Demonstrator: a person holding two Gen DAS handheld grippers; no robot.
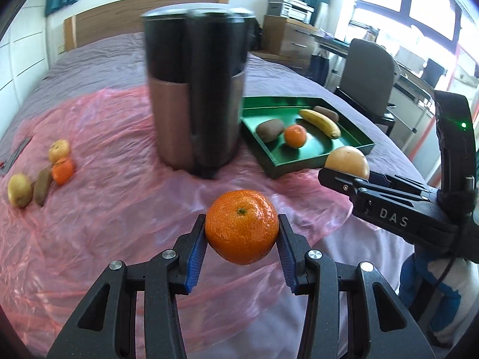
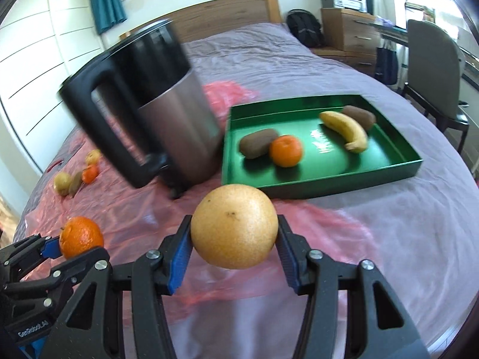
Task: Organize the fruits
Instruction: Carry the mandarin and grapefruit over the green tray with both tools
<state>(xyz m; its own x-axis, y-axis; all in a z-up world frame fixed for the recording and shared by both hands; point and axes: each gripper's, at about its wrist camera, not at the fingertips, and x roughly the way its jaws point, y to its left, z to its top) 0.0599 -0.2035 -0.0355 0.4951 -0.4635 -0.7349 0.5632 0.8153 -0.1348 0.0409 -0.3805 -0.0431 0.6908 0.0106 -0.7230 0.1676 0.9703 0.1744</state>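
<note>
My left gripper [image 1: 242,232] is shut on a mandarin [image 1: 242,226], held above the pink plastic sheet [image 1: 104,194]. My right gripper [image 2: 234,234] is shut on a round yellow-tan fruit [image 2: 235,226]; the same fruit [image 1: 347,160] shows at the right of the left wrist view. The green tray [image 2: 389,167] lies ahead to the right and holds two kiwis [image 2: 259,143], a mandarin [image 2: 285,150] and a banana [image 2: 344,130]. The left gripper with its mandarin [image 2: 80,236] appears low at the left of the right wrist view.
A tall dark and steel jug [image 1: 196,95] with a black handle [image 2: 98,125] stands left of the tray. Several loose fruits [image 1: 42,173] lie far left on the sheet. A bed's purple cover [image 2: 374,224], a chair [image 2: 431,59] and drawers [image 2: 347,33] surround.
</note>
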